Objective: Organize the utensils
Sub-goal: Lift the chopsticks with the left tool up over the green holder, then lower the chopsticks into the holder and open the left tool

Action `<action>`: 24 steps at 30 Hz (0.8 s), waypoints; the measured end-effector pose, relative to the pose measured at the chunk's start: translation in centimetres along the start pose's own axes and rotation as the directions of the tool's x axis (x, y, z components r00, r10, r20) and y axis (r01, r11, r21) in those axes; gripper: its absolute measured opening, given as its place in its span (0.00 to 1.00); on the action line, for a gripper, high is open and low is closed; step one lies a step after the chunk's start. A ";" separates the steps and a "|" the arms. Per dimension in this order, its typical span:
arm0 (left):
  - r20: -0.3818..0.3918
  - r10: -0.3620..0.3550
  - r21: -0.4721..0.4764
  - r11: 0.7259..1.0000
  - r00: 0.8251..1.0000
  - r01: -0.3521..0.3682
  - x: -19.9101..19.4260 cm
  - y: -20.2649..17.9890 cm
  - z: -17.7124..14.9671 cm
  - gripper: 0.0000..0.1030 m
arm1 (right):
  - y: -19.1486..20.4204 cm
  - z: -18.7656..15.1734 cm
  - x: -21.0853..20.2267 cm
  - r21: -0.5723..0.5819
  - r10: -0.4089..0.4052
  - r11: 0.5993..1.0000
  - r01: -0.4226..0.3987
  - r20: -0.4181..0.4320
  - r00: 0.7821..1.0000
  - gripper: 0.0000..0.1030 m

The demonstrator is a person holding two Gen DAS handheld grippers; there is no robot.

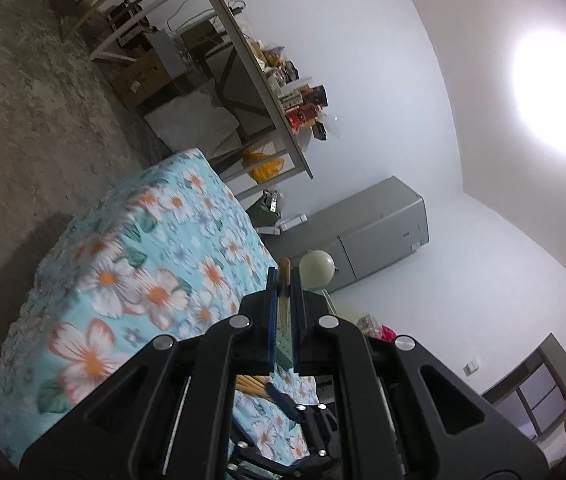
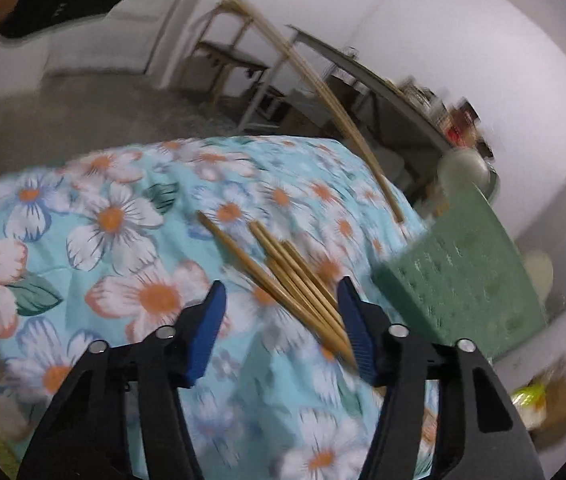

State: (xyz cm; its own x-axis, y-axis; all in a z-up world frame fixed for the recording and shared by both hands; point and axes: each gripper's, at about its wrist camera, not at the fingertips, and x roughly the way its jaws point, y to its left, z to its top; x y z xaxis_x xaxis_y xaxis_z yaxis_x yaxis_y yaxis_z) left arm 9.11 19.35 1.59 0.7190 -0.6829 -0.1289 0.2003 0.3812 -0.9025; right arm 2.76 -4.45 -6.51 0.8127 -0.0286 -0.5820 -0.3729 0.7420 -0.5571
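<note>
Left gripper [image 1: 284,300] jaws clamped on chopsticks [image 1: 284,276] — not yet binned. Right gripper [image 2: 283,326] jaws apart; loose chopsticks [image 2: 283,272] lie between them, green basket [image 2: 467,264] just right.

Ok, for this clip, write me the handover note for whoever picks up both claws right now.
Left claw: shut on a thin wooden-handled utensil, lifted above the floral blue tablecloth; its working end is hidden between the jaws.
Right claw: open, empty, poised over the loose bundle of bamboo chopsticks lying on the cloth.
Green perforated plastic utensil holder: stands at the cloth's right edge; two long chopsticks appear to be held above it, too blurred to confirm.
Done: one utensil picked up.
Left: deliver the held utensil, probably to the holder, then gather the chopsticks on the cloth.
</note>
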 end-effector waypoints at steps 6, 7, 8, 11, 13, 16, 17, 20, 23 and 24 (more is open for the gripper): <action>0.011 0.000 -0.004 1.000 1.000 0.000 -0.6 0.8 0.9 0.04 | 2.4 1.0 2.3 -0.149 -0.021 0.989 0.015 -0.034 0.999 0.42; 0.012 -0.001 -0.005 1.000 1.000 0.001 -0.7 0.9 1.0 0.04 | 2.4 1.2 2.6 -0.158 -0.026 0.987 0.020 -0.036 0.999 0.41; 0.011 -0.003 -0.008 1.000 1.000 0.003 -0.7 1.1 1.1 0.04 | 2.5 1.5 2.8 -0.169 -0.029 0.985 0.022 -0.039 0.999 0.41; 0.010 -0.005 -0.010 1.000 1.000 0.005 -0.8 1.3 1.3 0.04 | 2.8 2.1 3.7 -0.189 -0.027 0.982 0.017 -0.051 0.998 0.34; 0.012 -0.005 -0.006 1.000 1.000 0.005 -1.0 1.3 1.6 0.04 | 3.2 2.4 4.1 -0.199 -0.022 0.980 0.010 -0.057 0.998 0.24; 0.021 -0.005 0.004 1.000 1.000 0.005 -1.3 1.1 1.9 0.04 | 3.9 2.7 4.1 -0.215 -0.024 0.977 0.012 -0.054 0.998 0.14; 0.023 -0.006 0.007 1.000 1.000 0.005 -1.3 1.1 1.9 0.04 | 4.0 2.7 3.9 -0.220 -0.032 0.975 0.022 -0.043 0.999 0.13; 0.030 -0.014 0.027 1.000 0.999 0.013 -1.6 0.4 2.2 0.04 | 3.8 2.8 3.1 -0.189 -0.030 0.982 0.025 -0.023 0.999 0.13; 0.035 -0.040 0.059 0.998 0.999 0.037 -2.0 -0.7 2.4 0.04 | 1.8 3.3 1.4 -0.115 -0.037 0.993 0.039 0.012 0.999 0.12; 0.036 -0.050 0.076 0.996 0.998 0.048 -2.1 -1.3 2.5 0.04 | 1.1 3.6 1.1 -0.093 -0.038 0.995 0.039 0.019 0.999 0.12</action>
State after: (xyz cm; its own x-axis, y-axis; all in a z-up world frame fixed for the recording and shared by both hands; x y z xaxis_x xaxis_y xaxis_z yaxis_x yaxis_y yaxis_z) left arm 9.02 21.83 4.02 0.7317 -0.6782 -0.0682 0.2842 0.3945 -0.8739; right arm 4.87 -1.21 -5.63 0.8343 -0.0441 -0.5496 -0.3809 0.6747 -0.6322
